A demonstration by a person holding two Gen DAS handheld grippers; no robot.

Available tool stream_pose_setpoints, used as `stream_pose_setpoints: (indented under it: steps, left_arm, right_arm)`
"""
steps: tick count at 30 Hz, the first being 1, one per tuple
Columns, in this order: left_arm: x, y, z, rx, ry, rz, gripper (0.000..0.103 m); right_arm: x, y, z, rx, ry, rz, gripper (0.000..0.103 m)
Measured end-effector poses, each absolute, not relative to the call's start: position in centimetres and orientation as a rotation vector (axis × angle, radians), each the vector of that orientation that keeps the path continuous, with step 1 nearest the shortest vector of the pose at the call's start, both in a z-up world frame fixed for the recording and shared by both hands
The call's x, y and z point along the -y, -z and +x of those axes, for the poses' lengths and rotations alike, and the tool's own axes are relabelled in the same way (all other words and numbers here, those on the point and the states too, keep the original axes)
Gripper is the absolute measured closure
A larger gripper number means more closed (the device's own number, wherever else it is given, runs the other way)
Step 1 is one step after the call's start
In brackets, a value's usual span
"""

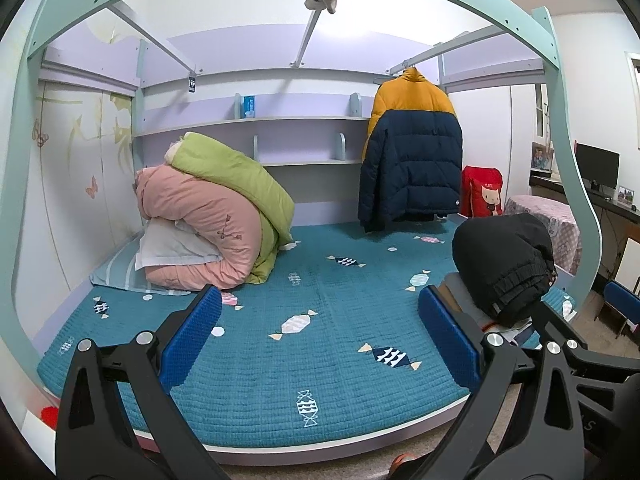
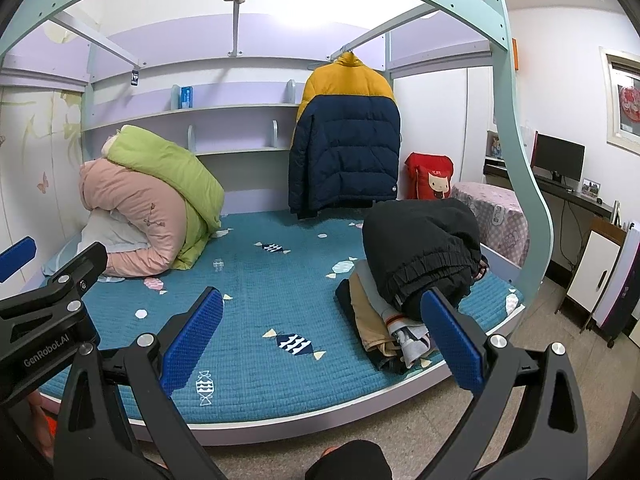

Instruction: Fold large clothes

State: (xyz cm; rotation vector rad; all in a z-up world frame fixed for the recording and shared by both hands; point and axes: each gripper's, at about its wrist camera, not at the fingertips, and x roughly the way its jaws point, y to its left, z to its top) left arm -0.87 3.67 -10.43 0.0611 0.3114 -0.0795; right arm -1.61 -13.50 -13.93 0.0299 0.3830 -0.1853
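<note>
Puffer jacket (image 2: pixel 346 136), yellow over navy, hanging on a hanger from the rail under the upper bunk, at the far side of the bed; back turned to the cameras, long axis vertical, hem just above the teal quilted mattress (image 2: pixel 256 320).

Both grippers empty. Left gripper (image 1: pixel 320 332) with blue pads spread wide, nothing between them but open mattress. Right gripper (image 2: pixel 320 336) likewise spread wide, gripping nothing; its right pad close beside the pile of folded clothes (image 2: pixel 390 320) topped by a black garment (image 2: pixel 420 240) near the bed's right front edge.

From the fingers outward: bare mattress first, then the jacket straight ahead and above, well apart from either gripper. Seen a little right of centre from the left wrist, near centre from the right wrist, so probably the right hand slightly nearer, though not by much.

Likely next: reaching forward and up across the bed to take the jacket off its hanger and lay it flat on the clear middle of the mattress. Rolled pink and green quilts (image 1: pixel 208 216) off to the left, out of the way.
</note>
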Motion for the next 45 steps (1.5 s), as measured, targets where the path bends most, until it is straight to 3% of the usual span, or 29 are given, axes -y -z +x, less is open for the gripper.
stream_pose_setpoints:
  steps: [45]
  left_arm:
    - [-3.58, 11.08, 0.02, -0.321, 0.092, 0.075, 0.005]
  right_arm:
    - [13.69, 14.47, -1.77, -0.402, 0.199, 0.053, 0.007]
